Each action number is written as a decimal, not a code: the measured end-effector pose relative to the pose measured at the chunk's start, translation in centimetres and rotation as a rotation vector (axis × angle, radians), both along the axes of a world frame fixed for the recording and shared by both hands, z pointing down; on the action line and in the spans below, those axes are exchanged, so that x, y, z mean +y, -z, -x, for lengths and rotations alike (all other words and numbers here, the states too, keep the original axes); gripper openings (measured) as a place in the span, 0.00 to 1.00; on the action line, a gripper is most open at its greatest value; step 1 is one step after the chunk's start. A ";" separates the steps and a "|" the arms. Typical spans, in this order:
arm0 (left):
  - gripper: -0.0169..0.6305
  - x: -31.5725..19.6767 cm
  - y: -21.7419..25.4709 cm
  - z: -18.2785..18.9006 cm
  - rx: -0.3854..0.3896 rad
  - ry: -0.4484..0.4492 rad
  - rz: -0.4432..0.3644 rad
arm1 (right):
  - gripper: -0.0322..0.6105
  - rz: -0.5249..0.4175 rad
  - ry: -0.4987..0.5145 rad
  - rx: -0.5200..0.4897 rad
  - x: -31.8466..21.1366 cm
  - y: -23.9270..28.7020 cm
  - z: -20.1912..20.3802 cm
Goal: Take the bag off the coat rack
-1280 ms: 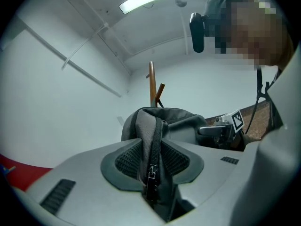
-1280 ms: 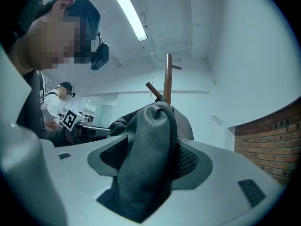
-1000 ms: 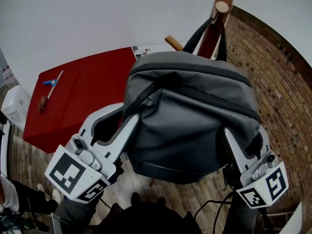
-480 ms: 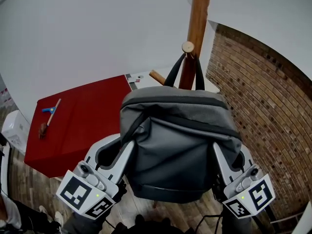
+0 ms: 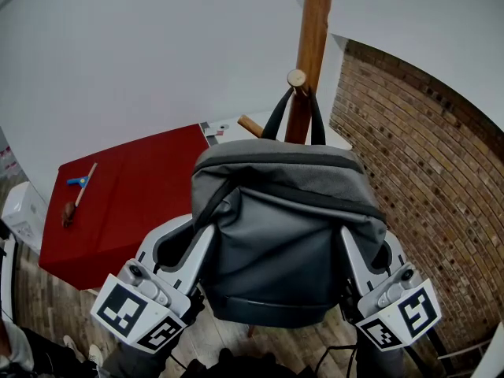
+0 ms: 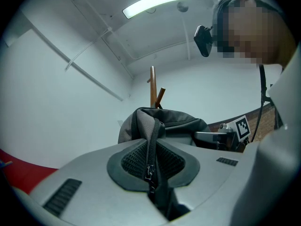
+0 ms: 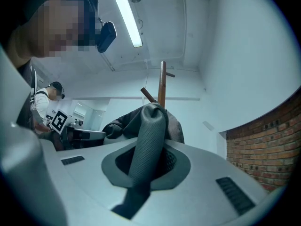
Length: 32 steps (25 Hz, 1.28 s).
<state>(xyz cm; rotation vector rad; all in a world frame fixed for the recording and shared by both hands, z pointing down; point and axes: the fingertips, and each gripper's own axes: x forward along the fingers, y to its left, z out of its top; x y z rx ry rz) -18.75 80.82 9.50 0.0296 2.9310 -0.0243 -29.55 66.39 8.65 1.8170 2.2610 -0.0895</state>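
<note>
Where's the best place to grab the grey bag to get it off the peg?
Its two lower sides, one tool from each side: the left tool pinches the zipper seam, the right tool the padded strap. The bag hangs by its top loop over an upward-slanting peg, so lifting from below should probably free it.

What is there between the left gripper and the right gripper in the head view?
The head view shows the grey bag there; the left gripper and the right gripper each clamp a part of it.

The head view looks steeply down on bag (image 5: 283, 235) and rack (image 5: 313, 46). Both gripper views look up closely at them.
</note>
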 end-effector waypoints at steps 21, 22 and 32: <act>0.11 -1.2 2.1 -1.9 -0.054 0.006 0.032 | 0.09 0.043 0.000 -0.060 -1.1 2.2 -1.9; 0.11 -1.3 2.2 -2.1 -0.058 0.007 0.034 | 0.09 0.045 0.001 -0.063 -1.1 2.3 -2.1; 0.11 -1.9 2.5 -5.0 -0.100 0.014 0.045 | 0.09 0.069 0.006 -0.103 -1.7 2.8 -4.9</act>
